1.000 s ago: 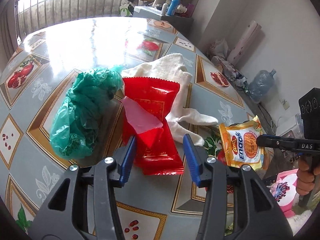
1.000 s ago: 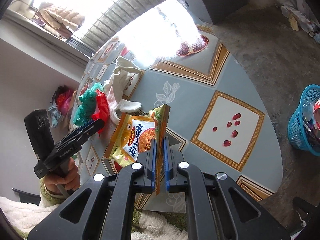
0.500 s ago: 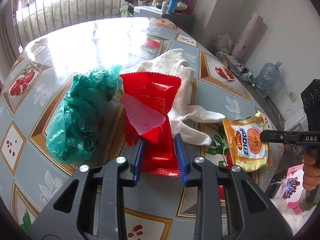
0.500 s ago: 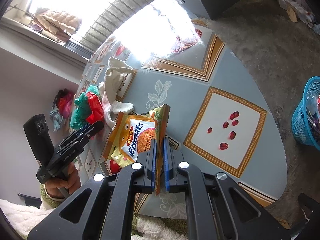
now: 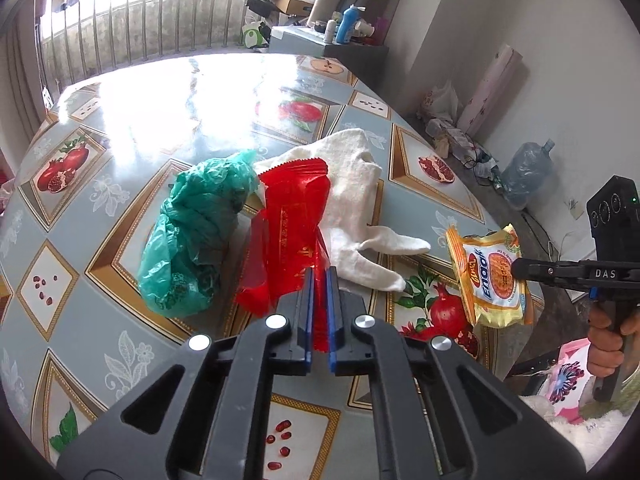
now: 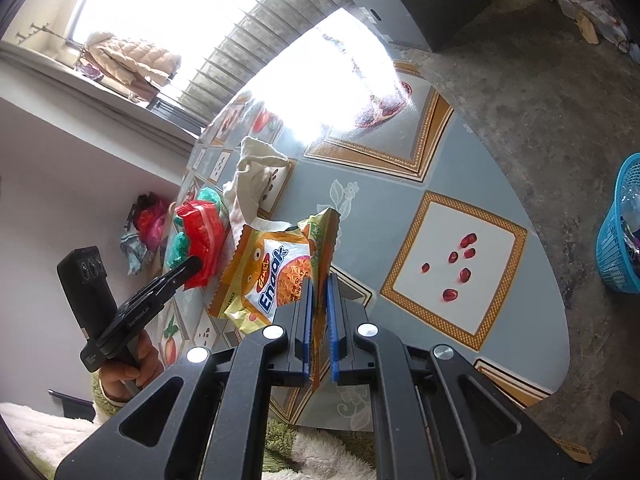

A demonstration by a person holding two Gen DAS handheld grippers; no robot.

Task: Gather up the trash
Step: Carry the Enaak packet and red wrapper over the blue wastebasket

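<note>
My left gripper is shut on the near edge of a red plastic wrapper and holds it lifted off the round table. My right gripper is shut on a yellow Enaak snack packet and holds it above the table's near edge. The packet also shows in the left wrist view. The red wrapper also shows in the right wrist view. A crumpled green plastic bag lies left of the red wrapper.
A white cloth lies on the table behind the red wrapper. A blue basket holding trash stands on the floor at the right. A large water bottle and clutter sit by the wall.
My left gripper has closed on the red wrapper and raised it off the table. My right gripper keeps hold of the snack packet and has shifted only slightly.
</note>
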